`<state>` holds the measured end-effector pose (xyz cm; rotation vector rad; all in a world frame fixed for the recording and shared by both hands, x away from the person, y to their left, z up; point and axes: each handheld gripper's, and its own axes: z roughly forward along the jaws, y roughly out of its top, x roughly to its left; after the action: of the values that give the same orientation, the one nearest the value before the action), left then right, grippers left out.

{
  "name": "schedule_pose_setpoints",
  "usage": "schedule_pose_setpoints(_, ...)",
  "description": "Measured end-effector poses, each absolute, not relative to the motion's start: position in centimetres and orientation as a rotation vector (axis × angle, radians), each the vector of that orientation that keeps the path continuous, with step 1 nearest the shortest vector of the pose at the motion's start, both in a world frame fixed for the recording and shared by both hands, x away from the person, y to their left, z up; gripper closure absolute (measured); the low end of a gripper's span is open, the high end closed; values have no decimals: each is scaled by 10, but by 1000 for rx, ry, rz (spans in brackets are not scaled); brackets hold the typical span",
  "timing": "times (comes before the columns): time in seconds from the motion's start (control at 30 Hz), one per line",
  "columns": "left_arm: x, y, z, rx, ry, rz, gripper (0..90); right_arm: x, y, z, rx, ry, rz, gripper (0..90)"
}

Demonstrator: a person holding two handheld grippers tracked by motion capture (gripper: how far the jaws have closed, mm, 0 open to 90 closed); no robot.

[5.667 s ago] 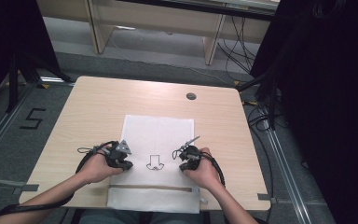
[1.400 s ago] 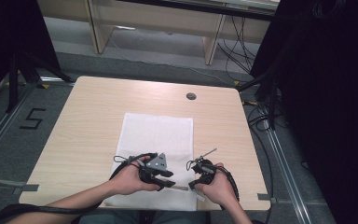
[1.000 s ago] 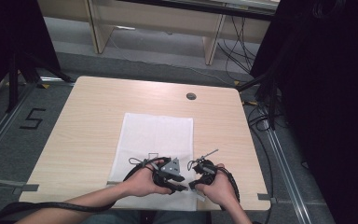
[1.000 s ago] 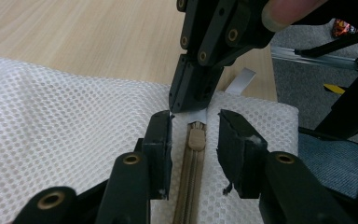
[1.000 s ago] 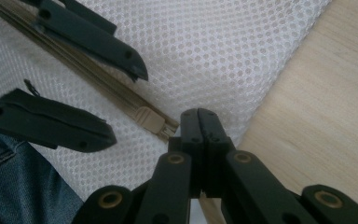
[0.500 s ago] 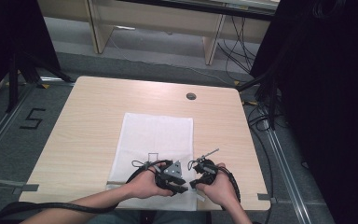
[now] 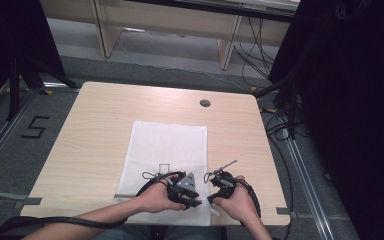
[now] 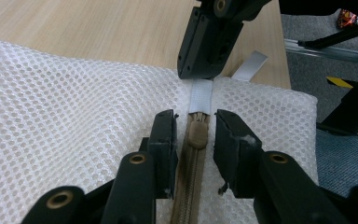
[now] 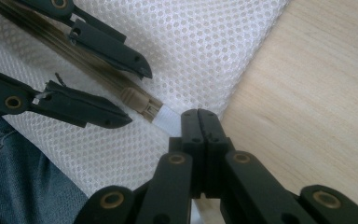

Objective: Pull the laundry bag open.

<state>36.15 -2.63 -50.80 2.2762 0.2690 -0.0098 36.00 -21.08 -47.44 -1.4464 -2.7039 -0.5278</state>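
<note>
Jaws of the left gripper (image 8: pixel 193 135) stand part open, one each side of the tan zipper slider (image 8: pixel 196 133) on the white mesh laundry bag (image 8: pixel 65 107), and have just been closing; pads not seen pressing on it. Right gripper (image 9: pixel 199 122) is clamped tight on the white fabric tab (image 9: pixel 170 116) at the zipper's end. Bag lies flat on the light wooden table (image 7: pixel 95 120), its zipper edge at the near side, right of centre, between both hands.

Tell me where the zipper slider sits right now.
In the left gripper view the tan zipper slider lies between the left gripper's open jaws, at the mesh bag's end beside the right gripper.
</note>
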Motion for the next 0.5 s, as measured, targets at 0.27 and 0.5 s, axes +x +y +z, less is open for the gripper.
schedule_pose_setpoints(0.27,362,-31,-505,2272,235,3,683,360,-209,-476,-1451,-2698,-509,900)
schedule_pose_setpoints(0.5,361,-33,-509,2277,246,-5,725,360,-209,-475,-1468,-2691,-499,900)
